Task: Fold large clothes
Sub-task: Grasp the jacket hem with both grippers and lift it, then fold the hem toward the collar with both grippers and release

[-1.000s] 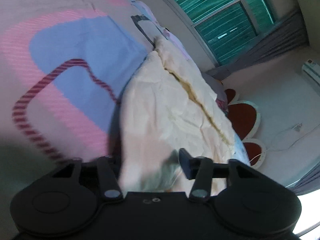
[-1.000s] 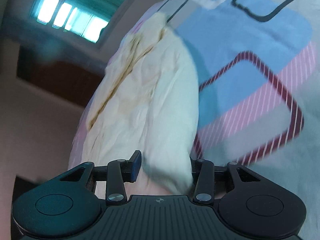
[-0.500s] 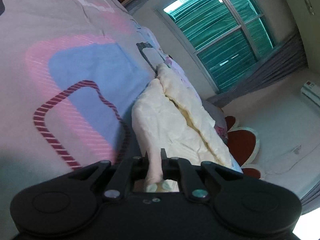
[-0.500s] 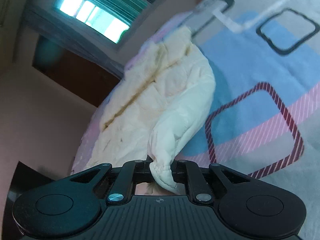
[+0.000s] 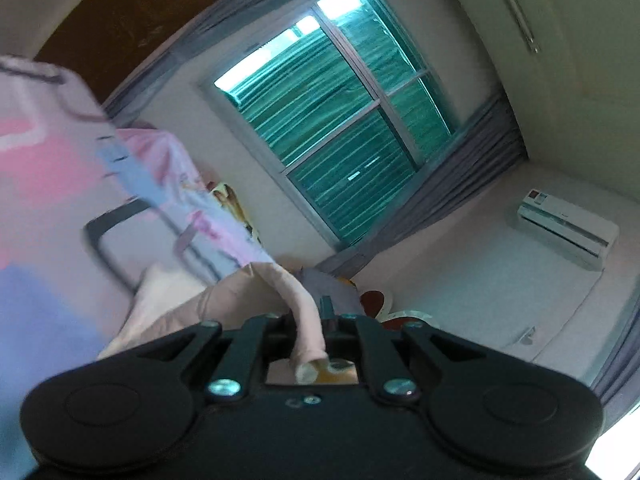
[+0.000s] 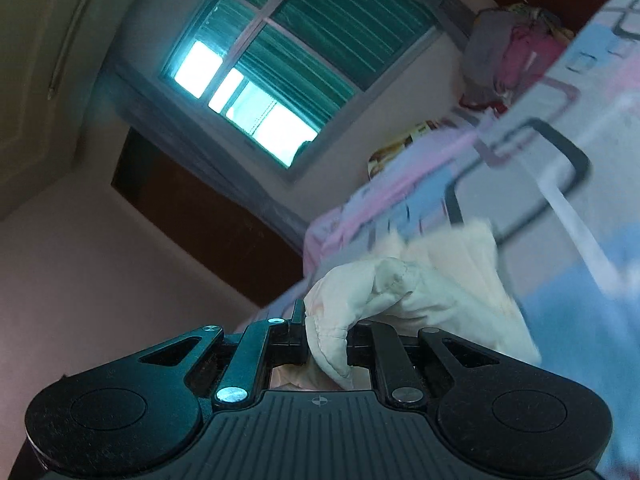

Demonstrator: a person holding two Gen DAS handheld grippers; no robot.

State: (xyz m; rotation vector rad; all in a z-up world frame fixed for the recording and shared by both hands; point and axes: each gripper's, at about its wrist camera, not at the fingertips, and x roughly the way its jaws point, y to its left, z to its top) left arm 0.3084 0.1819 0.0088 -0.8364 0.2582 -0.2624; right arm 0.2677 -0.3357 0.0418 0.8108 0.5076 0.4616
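Note:
A cream padded jacket (image 5: 188,300) lies on the bed. My left gripper (image 5: 308,320) is shut on one of its sleeve cuffs and holds that sleeve lifted off the bed. My right gripper (image 6: 326,328) is shut on the other cuff of the jacket (image 6: 432,280), also raised. Most of the jacket's body is hidden behind the lifted sleeves and the gripper bodies. Both views are tilted up toward the wall and window.
The bed cover (image 5: 52,200), patterned pink and blue, also shows in the right wrist view (image 6: 560,208). A pile of clothes (image 6: 508,52) sits at the bed's far end. The window (image 5: 336,120), grey curtains (image 5: 460,184) and an air conditioner (image 5: 568,236) fill the wall behind.
Both grippers closed on the jacket's sleeve cuffs, then rose and tilted upward, pulling the sleeves off the bed. The views swung from the bed to the window and wall.

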